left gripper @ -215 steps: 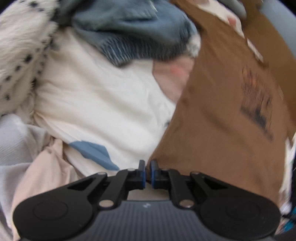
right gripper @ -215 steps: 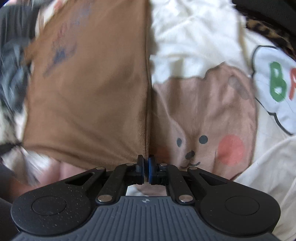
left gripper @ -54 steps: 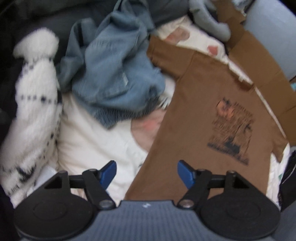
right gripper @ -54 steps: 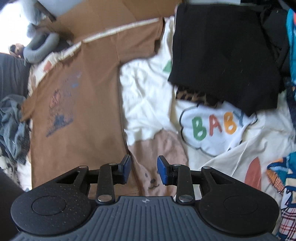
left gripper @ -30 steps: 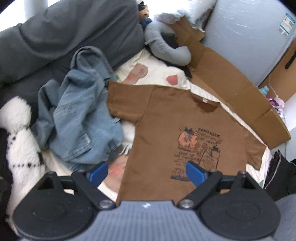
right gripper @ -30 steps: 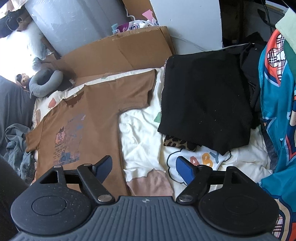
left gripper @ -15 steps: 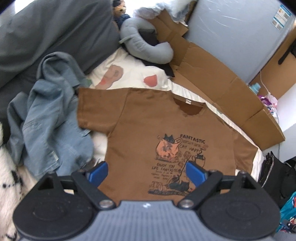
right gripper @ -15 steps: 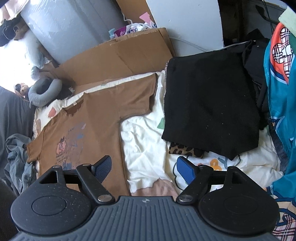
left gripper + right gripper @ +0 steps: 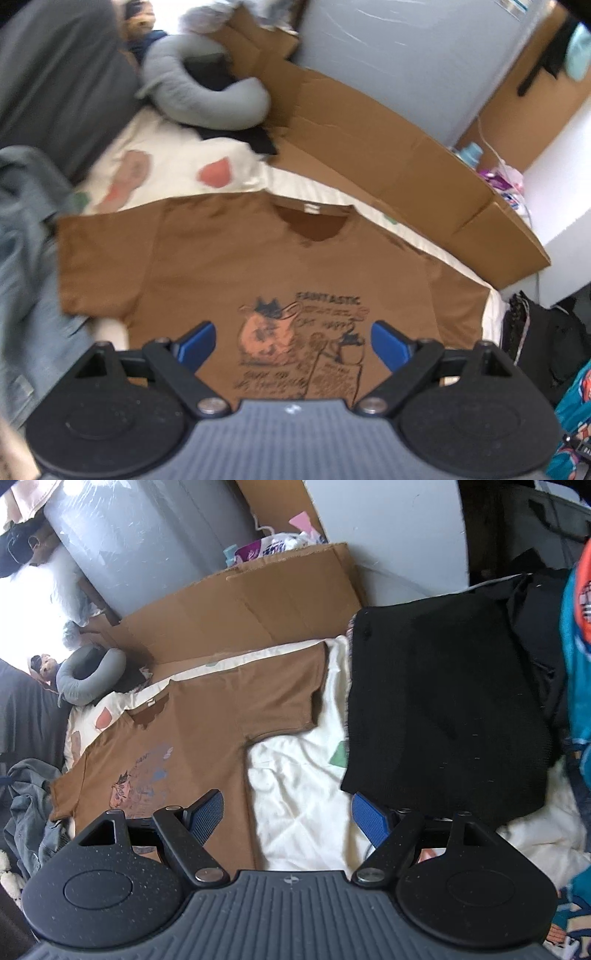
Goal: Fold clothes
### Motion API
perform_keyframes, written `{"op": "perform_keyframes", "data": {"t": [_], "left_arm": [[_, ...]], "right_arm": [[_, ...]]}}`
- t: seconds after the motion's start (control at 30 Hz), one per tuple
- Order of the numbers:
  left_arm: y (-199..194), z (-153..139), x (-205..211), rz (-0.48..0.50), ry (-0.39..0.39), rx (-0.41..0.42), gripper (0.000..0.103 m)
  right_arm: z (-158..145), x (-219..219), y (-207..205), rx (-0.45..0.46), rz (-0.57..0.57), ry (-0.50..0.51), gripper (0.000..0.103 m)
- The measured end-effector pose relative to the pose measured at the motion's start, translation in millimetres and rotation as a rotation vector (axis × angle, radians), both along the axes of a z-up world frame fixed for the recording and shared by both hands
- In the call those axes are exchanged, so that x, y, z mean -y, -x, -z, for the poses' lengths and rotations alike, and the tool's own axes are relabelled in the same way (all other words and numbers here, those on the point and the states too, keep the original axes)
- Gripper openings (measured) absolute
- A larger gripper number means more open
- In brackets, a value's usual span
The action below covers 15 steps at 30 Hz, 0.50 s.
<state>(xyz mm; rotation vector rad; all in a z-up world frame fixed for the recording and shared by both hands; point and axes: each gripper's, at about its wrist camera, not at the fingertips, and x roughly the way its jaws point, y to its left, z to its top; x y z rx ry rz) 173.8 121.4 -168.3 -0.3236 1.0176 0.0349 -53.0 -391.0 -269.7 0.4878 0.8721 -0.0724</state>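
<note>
Brown T-shirt (image 9: 229, 266) with a printed cat graphic and the word "FANTASTIC", spread flat and face up on the bed, both short sleeves extended, collar toward the cardboard.

The tee (image 9: 229, 258) is matt brown cotton-like cloth with a print (image 9: 299, 343) that looks slightly cracked, though blur hides its finish. It lies on a cream sheet (image 9: 303, 775) of soft, creased fabric. The cardboard (image 9: 369, 147) is plain, dull brown paperboard. The neck pillow (image 9: 199, 99) is grey knit. The black garment (image 9: 443, 709) looks dense and matt. The jeans (image 9: 22, 258) are faded denim. The right gripper (image 9: 287, 818) has matt, speckled black plastic, 2 ribbed blue pads (image 9: 207, 814) and shiny metal pins (image 9: 207, 875).
</note>
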Motion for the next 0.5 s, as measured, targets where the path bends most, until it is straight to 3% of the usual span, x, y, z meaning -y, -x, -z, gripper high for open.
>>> {"op": "perform_keyframes", "data": {"t": [0.1, 0.3, 0.5], "left_arm": [[-25, 26, 15, 0.057, -0.007, 0.019, 0.066], [-79, 82, 42, 0.140, 0.026, 0.057, 0.053], [-132, 128, 78, 0.232, 0.034, 0.092, 0.036]], "right_arm": [[13, -8, -17, 0.001, -0.019, 0.004, 0.082], [46, -17, -59, -0.003, -0.063, -0.004, 0.081], [78, -19, -90, -0.035, -0.077, -0.007, 0.072]]}}
